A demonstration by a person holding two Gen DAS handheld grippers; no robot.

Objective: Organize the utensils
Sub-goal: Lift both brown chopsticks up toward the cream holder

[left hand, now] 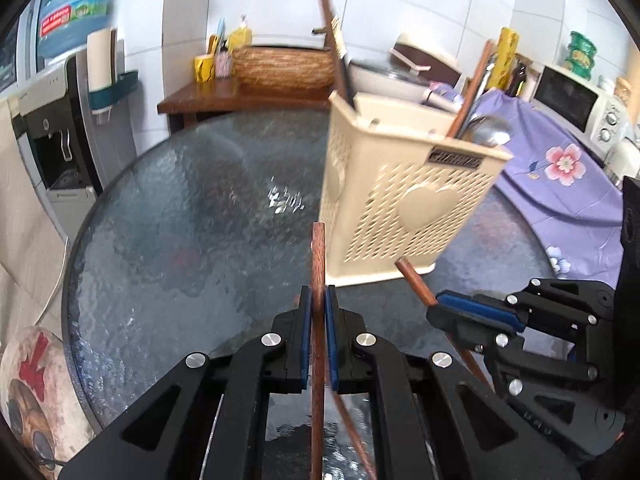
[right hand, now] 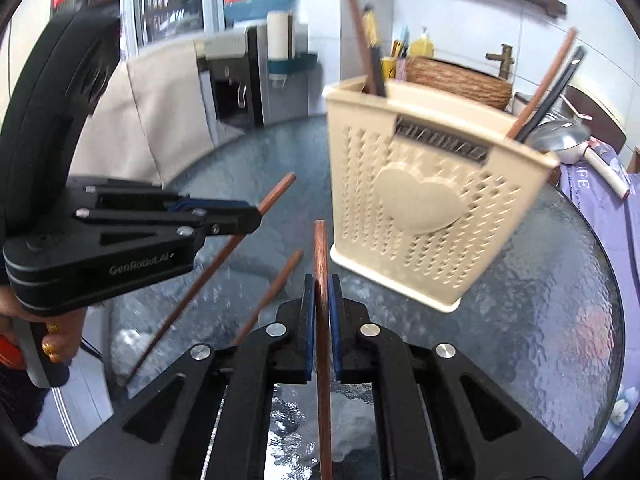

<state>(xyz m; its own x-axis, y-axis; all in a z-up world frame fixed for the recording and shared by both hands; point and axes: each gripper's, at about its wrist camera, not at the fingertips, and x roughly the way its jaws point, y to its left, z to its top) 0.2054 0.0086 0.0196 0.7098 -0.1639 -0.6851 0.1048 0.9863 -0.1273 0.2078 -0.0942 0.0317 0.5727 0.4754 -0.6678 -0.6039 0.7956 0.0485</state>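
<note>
Cream perforated plastic utensil caddy [left hand: 404,184] on the round glass worktop [left hand: 192,216] already had chopsticks and a spoon in it, while left gripper [left hand: 319,312] and right gripper [right hand: 319,304] each had jaws clamped on a brown wooden chopstick [left hand: 318,256], one more chopstick [right hand: 276,284] loose

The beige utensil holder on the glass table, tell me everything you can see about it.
The holder is a beige plastic caddy with perforated walls, a raised heart on each visible face and a small dark label near the rim. It stands on the glass table, flaring wider toward the top and looking tilted through the fisheye. One end holds brown and black chopsticks; the other holds more chopsticks and a metal spoon. Neither gripper touches it.
</note>
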